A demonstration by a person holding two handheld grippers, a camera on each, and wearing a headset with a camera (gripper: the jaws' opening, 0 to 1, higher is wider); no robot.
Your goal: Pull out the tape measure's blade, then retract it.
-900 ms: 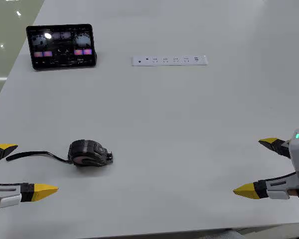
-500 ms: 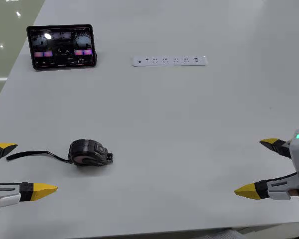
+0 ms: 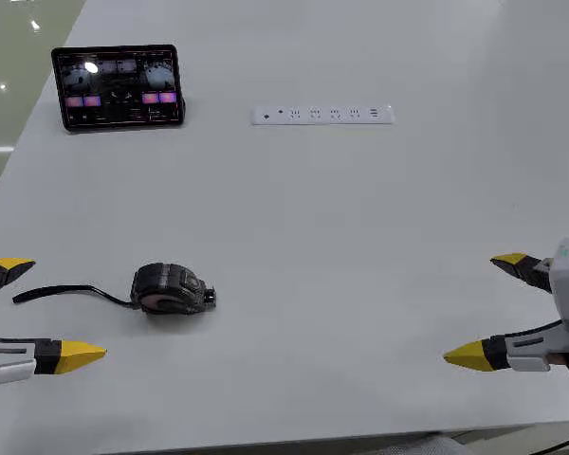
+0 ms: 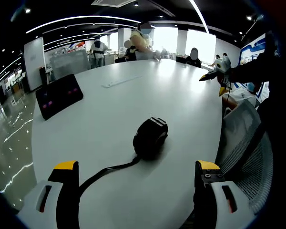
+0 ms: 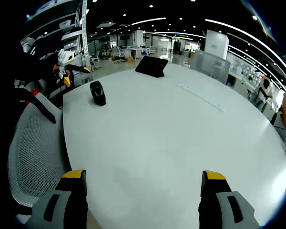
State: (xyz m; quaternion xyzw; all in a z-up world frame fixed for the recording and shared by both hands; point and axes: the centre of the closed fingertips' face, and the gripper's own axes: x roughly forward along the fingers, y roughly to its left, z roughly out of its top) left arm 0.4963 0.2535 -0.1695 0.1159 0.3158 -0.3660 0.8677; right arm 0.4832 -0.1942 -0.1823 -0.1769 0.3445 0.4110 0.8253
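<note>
A black tape measure [image 3: 170,290] lies on the white table [image 3: 341,227] at the front left, its black wrist strap [image 3: 62,294] trailing left. My left gripper [image 3: 52,308] is open at the left edge, its yellow-tipped fingers astride the strap's end, short of the case. In the left gripper view the tape measure [image 4: 150,137] sits ahead between the jaws of the left gripper [image 4: 136,167]. My right gripper [image 3: 484,308] is open at the front right, far from the tape measure [image 5: 97,92], with nothing between its fingers.
A tablet [image 3: 119,87] stands propped at the back left with its screen lit. A white power strip [image 3: 322,115] lies at the back centre. The table's front edge runs just below both grippers. A mesh chair [image 5: 33,143] is beside the table.
Both grippers have shifted slightly; the left one's fingers sit a little higher in view. The tape measure has not moved.
</note>
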